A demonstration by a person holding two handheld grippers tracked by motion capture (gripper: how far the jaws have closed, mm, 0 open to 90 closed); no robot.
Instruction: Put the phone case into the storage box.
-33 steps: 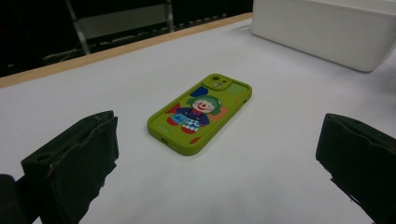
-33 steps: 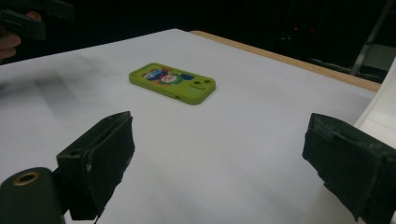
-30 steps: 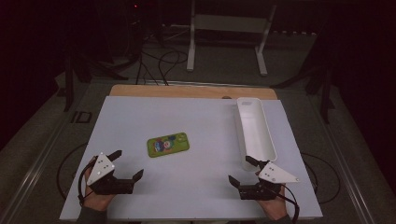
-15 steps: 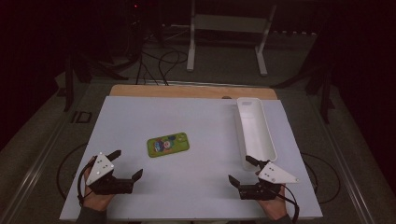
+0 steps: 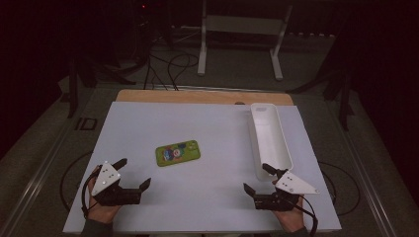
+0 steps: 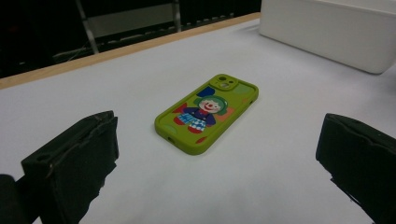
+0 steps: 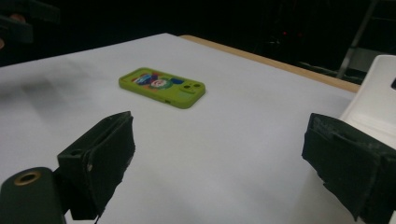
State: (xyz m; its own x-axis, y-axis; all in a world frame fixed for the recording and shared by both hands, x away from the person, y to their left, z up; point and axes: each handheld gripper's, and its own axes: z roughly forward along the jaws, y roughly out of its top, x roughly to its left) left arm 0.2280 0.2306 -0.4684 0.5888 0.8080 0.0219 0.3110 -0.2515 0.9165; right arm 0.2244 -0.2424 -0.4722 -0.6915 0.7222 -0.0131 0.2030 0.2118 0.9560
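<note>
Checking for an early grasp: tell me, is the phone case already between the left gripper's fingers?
No, the green phone case lies flat on the table, well beyond the open left gripper.

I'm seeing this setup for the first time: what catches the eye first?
The bright green phone case with a clown picture, lying flat mid-table on the white sheet. A long white tray lies along the right side. Near the front edge, the left gripper and right gripper rest with jaws open, both empty.

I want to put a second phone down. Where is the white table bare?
Bare: the far-left stretch behind the green phone case, the strip between case and white tray, and the near middle between left gripper and right gripper. Crowded: the right side by the tray.
</note>
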